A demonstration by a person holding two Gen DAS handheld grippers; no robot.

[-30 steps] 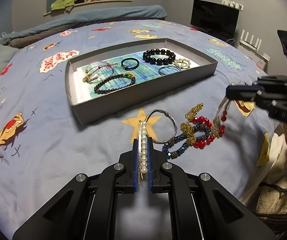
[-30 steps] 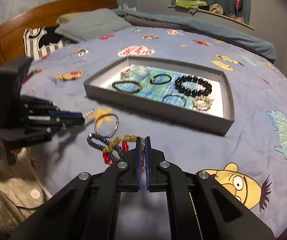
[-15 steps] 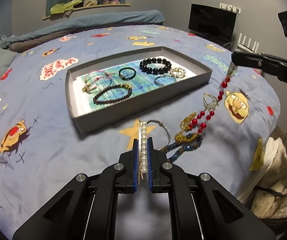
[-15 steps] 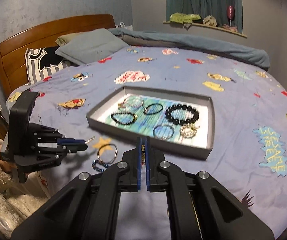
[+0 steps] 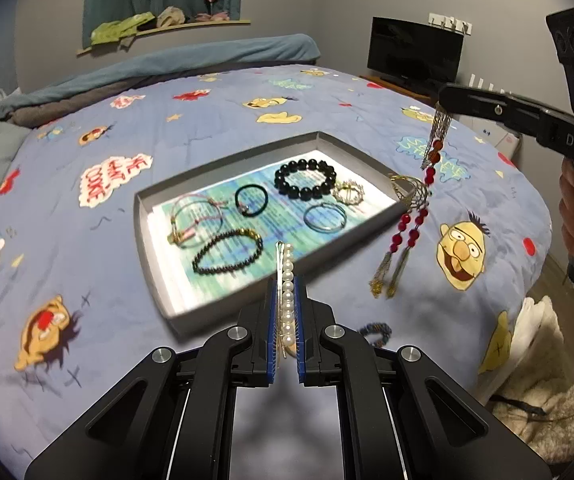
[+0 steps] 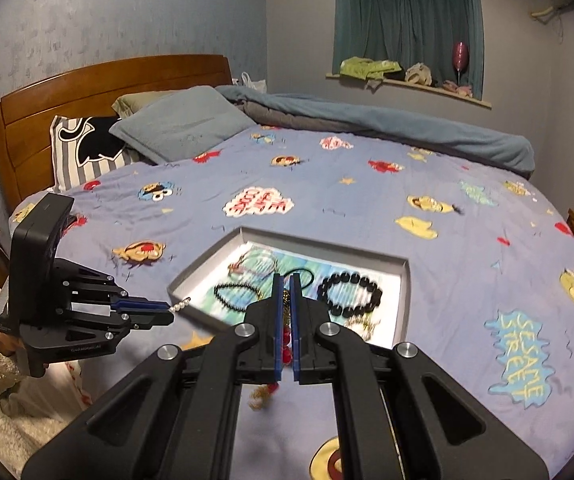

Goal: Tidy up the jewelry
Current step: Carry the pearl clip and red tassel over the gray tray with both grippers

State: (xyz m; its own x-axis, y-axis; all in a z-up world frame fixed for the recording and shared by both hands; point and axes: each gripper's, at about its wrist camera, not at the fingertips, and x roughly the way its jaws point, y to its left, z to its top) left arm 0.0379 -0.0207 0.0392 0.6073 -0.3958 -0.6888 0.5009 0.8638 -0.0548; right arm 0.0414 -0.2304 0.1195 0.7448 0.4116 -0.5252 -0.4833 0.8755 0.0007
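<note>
A grey tray [image 5: 155, 264] on the bed holds several bracelets and rings, among them a black bead bracelet [image 5: 305, 178]. My left gripper [image 5: 286, 280] is shut on a pearl hair clip [image 5: 285, 280], held above the tray's near edge; it also shows in the right wrist view [image 6: 159, 312]. My right gripper [image 6: 285, 280] is shut on a red-bead and gold dangling piece [image 5: 415, 208], which hangs in the air beside the tray's right end. A dark blue beaded bracelet [image 5: 375, 330] lies on the bedspread near my left gripper.
The bedspread [image 6: 467, 240] is blue with cartoon prints. Pillows [image 6: 179, 124] and a wooden headboard [image 6: 87, 92] stand at the bed's head. A TV [image 5: 415, 56] stands beyond the bed's far side. A fluffy cream rug [image 5: 547, 400] lies off the bed's edge.
Both grippers have risen and moved toward the tray. The right gripper lifted the red-bead piece fully off the bedspread, so it hangs free. The left still holds the pearl clip.
</note>
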